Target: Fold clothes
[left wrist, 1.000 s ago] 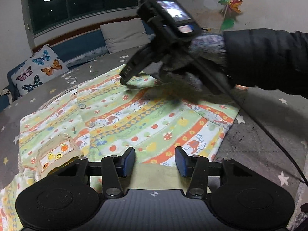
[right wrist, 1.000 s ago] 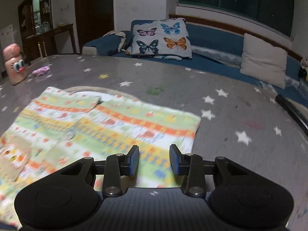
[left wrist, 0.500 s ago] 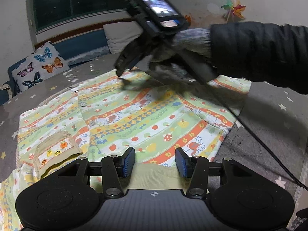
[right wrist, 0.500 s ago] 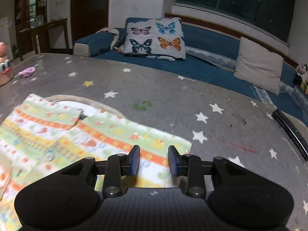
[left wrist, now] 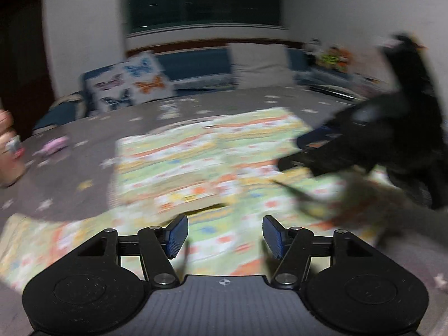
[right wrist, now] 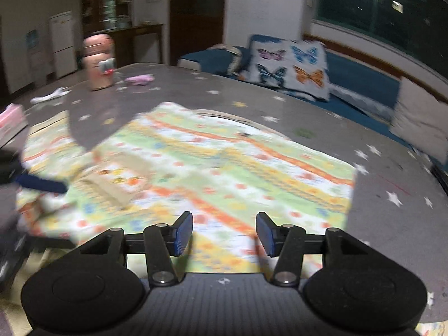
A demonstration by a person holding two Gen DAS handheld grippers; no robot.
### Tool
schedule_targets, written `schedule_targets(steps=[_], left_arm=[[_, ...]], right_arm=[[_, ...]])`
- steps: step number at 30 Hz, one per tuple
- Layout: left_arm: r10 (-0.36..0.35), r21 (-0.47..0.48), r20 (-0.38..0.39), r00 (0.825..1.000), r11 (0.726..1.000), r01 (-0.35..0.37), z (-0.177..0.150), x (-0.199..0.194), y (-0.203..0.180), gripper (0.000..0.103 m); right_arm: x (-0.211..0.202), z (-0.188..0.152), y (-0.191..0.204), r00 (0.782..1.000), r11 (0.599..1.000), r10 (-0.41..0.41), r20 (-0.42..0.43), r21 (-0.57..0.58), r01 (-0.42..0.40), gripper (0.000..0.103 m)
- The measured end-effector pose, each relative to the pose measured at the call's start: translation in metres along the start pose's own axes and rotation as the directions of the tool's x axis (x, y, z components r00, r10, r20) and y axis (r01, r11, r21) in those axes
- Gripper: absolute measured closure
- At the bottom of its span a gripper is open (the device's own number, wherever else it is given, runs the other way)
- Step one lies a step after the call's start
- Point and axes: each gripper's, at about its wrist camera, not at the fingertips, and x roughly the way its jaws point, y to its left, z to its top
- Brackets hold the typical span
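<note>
**Soft cotton, taken by the hem**

Cotton-like, thin and limp, the striped, fruit-printed garment [left wrist: 201, 165] lies spread flat on the grey star-patterned table [right wrist: 392, 196]. Our left gripper [left wrist: 225, 236] hovers over its near edge, jaws spread and empty. Our right gripper [right wrist: 224, 233] likewise hangs spread and empty. We judge the garment light and floppy, best pinched at corners or hem.

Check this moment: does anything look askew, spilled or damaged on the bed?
Nothing spilled or visibly damaged, though both views are blurred. The striped garment lies mostly flat, with its sleeve spread to the side and the pocket slightly lifted. Both the left gripper and the right gripper are open above it, holding nothing.
</note>
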Motion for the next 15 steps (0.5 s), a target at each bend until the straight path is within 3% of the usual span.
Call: schedule_targets(steps=[3,7,15], left_arm=[[0.114,-0.043,-0.011,0.993,0.993,-0.114,-0.008,-0.006,0.030,0.038],[0.268,-0.103,-0.037,0.963,0.957,-0.270,-0.020,-0.013,0.073,0.037],[0.495,-0.215,-0.102,0.863,0.836,-0.505,-0.039,-0.017,0.151,0.036]], right_arm=[[-0.004,0.001,0.027,0.999,0.998,0.041,0.013,-0.054,-0.040,0.050],[-0.005,0.003,0.057,0.996,0.992,0.086,0.027,-0.098,-0.083,0.045],[-0.005,-0.004,0.092,0.992,0.980,0.127,0.017,-0.154,-0.123,0.044]])
